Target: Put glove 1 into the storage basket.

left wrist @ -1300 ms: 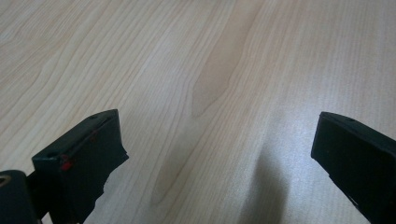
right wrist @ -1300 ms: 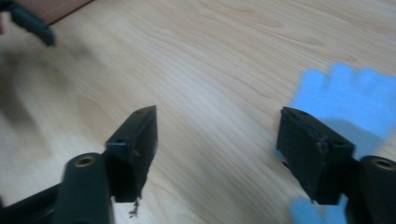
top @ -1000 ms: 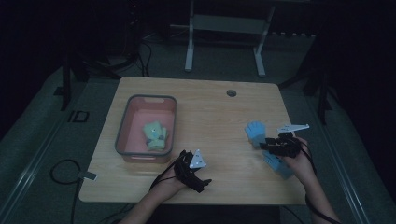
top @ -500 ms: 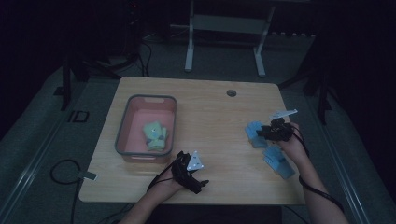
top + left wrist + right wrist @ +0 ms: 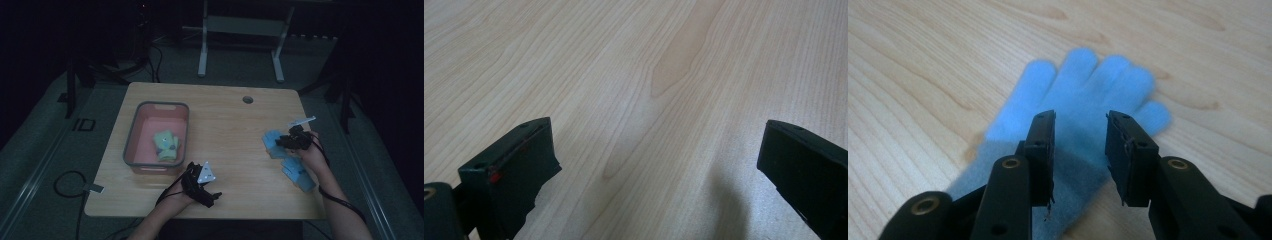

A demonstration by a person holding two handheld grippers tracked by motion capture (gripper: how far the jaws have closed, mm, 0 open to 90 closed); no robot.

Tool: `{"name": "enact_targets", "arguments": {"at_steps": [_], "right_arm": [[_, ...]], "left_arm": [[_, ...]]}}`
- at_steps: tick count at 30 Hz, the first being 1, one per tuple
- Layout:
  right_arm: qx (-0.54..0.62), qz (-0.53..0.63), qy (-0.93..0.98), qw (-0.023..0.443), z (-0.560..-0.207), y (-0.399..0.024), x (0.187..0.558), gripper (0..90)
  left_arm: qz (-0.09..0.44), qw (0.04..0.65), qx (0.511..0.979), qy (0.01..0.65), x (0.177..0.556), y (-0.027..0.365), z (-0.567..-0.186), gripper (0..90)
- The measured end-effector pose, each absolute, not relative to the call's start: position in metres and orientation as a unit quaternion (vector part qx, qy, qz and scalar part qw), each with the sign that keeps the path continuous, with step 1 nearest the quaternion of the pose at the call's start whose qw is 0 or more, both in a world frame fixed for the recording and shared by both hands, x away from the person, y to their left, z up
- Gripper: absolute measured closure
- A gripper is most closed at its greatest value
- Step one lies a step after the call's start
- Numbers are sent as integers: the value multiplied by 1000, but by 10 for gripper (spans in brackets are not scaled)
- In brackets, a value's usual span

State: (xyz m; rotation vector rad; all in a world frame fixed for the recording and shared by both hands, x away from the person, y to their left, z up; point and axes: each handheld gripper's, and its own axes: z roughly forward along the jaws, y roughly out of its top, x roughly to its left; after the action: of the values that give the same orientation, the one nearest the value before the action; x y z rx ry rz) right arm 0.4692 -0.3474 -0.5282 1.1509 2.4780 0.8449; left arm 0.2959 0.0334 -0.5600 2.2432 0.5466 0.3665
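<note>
The right tongs point(image 5: 1079, 145) are hovering over a light blue glove point(image 5: 1073, 145) that is lying flat on the counter point(image 5: 923, 60), palm under the two black jaws and its fingers fanning out beyond the tips. The jaws are standing a narrow gap apart and have just been closing; the glove's cloth is showing through the gap beneath them, and whether the tips are touching it is hard to tell. In the high view, the right tongs point(image 5: 286, 142) are sitting at the right side of the counter point(image 5: 225, 115), pointing left over this glove point(image 5: 272, 142), with the person's right hand point(image 5: 312, 152) gripping them from behind. A second light blue glove point(image 5: 298, 172) is lying just nearer, beside that hand.

The left tongs point(image 5: 654, 165) are spread wide, with bare wood showing between the jaws. In the high view, the left tongs point(image 5: 212, 196) are resting near the counter's near edge, well apart from both gloves.

Farther left, a pink bin point(image 5: 137, 150) with a grey rim is standing on the counter, holding a pale green glove point(image 5: 166, 145). A round hole point(image 5: 247, 99) is showing near the far edge.
</note>
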Motion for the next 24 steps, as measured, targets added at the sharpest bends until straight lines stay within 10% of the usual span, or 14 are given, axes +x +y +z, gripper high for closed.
{"name": "enact_targets", "arguments": {"at_steps": [24], "right_arm": [[442, 248, 847, 160, -532, -327, 461, 827]], "left_arm": [[144, 398, 881, 210, 297, 35, -562, 26]]}}
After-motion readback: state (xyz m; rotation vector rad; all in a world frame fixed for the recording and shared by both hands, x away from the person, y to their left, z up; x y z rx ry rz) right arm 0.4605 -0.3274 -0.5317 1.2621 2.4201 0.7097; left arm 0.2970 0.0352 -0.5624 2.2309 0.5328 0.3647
